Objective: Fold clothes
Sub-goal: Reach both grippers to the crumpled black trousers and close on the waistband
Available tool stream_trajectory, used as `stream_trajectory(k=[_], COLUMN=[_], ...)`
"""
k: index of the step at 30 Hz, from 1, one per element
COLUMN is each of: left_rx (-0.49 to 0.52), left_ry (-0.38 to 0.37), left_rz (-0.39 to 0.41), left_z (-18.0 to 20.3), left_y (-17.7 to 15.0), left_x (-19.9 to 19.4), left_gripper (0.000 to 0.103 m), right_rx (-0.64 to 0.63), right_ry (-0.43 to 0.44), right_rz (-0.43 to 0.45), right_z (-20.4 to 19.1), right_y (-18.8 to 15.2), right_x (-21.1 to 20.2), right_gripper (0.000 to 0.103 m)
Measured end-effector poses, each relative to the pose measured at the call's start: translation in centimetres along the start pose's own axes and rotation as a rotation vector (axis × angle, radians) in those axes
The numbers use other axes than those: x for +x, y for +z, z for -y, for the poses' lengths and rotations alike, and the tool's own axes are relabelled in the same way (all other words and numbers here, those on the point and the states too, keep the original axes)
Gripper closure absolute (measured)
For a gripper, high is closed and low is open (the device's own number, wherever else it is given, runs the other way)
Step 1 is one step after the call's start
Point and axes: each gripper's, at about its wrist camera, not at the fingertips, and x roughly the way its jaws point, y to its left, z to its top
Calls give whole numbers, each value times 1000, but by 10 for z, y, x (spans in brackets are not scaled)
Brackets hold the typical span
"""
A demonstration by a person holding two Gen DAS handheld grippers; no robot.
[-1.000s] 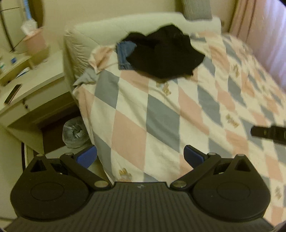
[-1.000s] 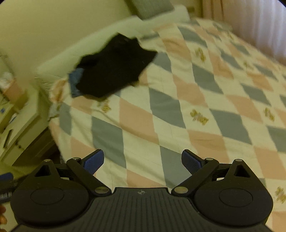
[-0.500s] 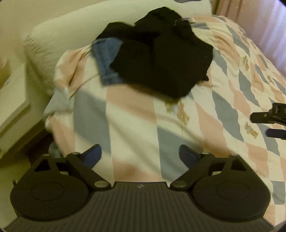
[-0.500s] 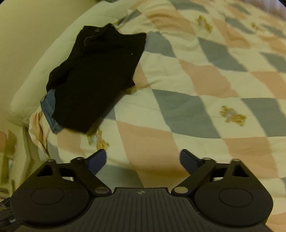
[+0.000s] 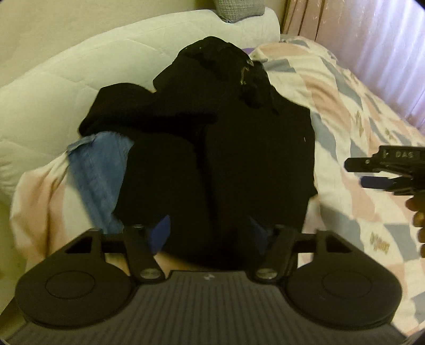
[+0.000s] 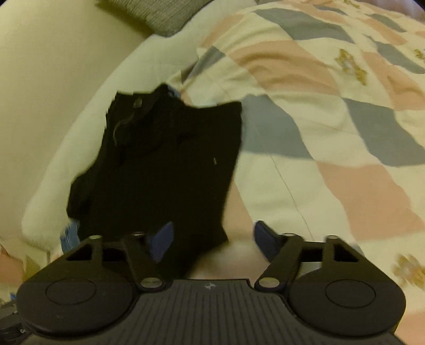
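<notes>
A crumpled black garment (image 5: 225,148) lies on the checked quilt (image 5: 358,127) at the bed's corner, on top of a blue denim piece (image 5: 98,169). My left gripper (image 5: 209,233) is open, its blue pads low over the garment's near edge. The right wrist view shows the same black garment (image 6: 170,164) ahead and to the left. My right gripper (image 6: 213,240) is open over the garment's near right corner and the quilt (image 6: 332,132). The right gripper (image 5: 372,172) also shows at the right edge of the left wrist view, with a hand behind it.
A pale padded bed end (image 5: 79,74) curves behind the clothes, with a grey cushion (image 5: 239,10) on top. Pink curtains (image 5: 358,39) hang at the far right. More quilt stretches to the right of the pile.
Both grippers have moved in close to the clothes pile, which now fills the views. The desk and floor have dropped out of the left view. Both stay open.
</notes>
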Motion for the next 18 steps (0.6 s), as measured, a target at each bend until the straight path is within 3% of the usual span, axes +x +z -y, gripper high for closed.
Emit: stream_trajectory(k=[2, 4, 11, 16, 18], left_rx=[-21, -42, -47, -67, -80], left_ry=[-23, -42, -53, -82, -87], left_rz=[4, 15, 38, 57, 63], left_z=[-10, -21, -46, -63, -68], left_y=[15, 26, 52, 71, 79], left_x=[13, 21, 42, 56, 61], left_gripper=[55, 56, 56, 56, 56], right_rx=[17, 47, 192, 263, 233], right_ry=[11, 25, 55, 129, 184], right_rz=[5, 9, 57, 39, 63], right_z=[5, 14, 54, 68, 65], right_y=[12, 24, 61, 62, 60], right_x=[17, 34, 90, 114, 106], right_gripper=[51, 55, 53, 48, 79])
